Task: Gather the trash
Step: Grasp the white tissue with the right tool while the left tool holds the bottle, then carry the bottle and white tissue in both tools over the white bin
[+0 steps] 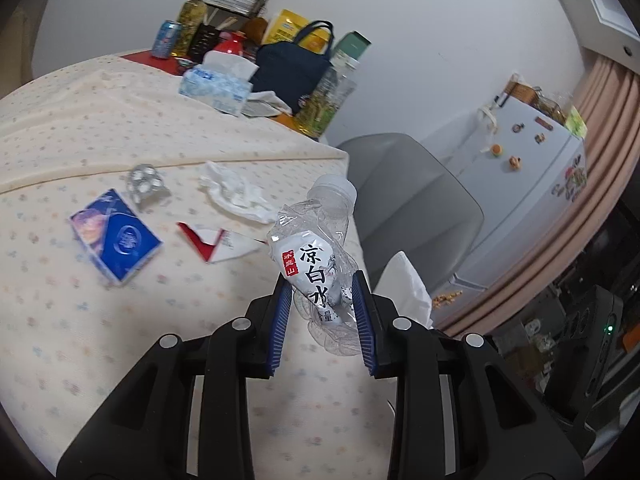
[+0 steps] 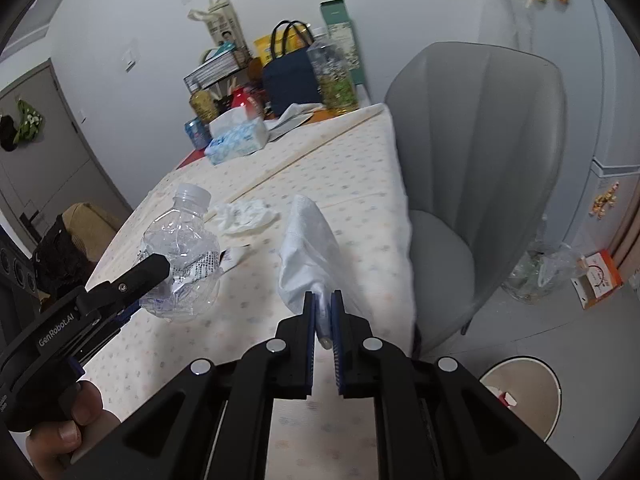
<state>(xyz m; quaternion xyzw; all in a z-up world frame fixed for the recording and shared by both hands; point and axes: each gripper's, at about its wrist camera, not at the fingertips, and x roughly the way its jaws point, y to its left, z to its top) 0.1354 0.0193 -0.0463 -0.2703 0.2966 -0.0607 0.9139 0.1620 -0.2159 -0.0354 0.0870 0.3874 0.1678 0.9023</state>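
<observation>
Jaws clamp crushed bottle (image 1: 316, 256) left, white bag (image 2: 306, 240) right.

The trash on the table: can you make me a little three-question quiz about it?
1. True or false: the left gripper holds a crushed water bottle.
2. What does the right gripper pinch: A) a can, B) a white plastic bag, C) a spoon?
3. Fill in: a crumpled white ___ lies on the tablecloth near the blue box.

Key: 1 true; 2 B; 3 tissue.
</observation>
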